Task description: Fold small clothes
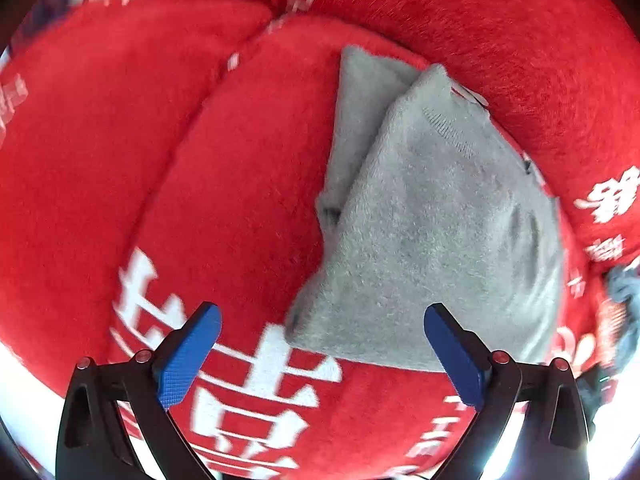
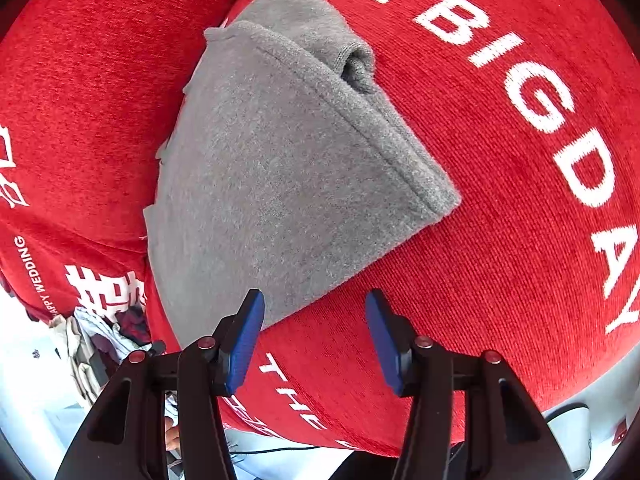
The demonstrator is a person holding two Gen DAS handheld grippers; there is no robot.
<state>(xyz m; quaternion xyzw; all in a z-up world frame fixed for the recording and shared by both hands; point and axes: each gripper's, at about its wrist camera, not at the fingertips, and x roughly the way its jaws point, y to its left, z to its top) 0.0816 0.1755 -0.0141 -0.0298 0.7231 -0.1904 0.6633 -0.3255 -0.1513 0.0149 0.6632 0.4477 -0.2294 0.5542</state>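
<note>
1. Your left gripper (image 1: 322,354) has its two blue pads (image 1: 188,360) spread wide apart. Nothing is between them; they hang over the red cover (image 1: 100,160).
2. Just beyond the left gripper's pads lies the grey garment (image 1: 432,240). Its near edge sits just ahead of the right-hand pad and does not touch it.
3. Your right gripper (image 2: 316,344) has its blue pads (image 2: 244,344) about half open. They hold nothing. The left-hand pad overlaps the garment's (image 2: 280,168) near corner in this view; whether it touches the cloth cannot be told.
4. The garment is folded into a rough wedge. It lies flat on the red cover, in the middle of both views.
5. In the left view, a folded grey part sticks out from under the top layer at the far left side. A small white tag (image 1: 472,96) shows at the far right edge.
6. In the right view, a hemmed edge (image 2: 360,120) runs slantwise along the garment's right side, with a rolled cuff (image 2: 356,66) at the far end.
7. The red cover carries white lettering (image 2: 552,112), English words and large characters.
8. At the lower left of the right view, past the cover's edge, lies a heap of other clothes (image 2: 104,336), too small to tell apart.
</note>
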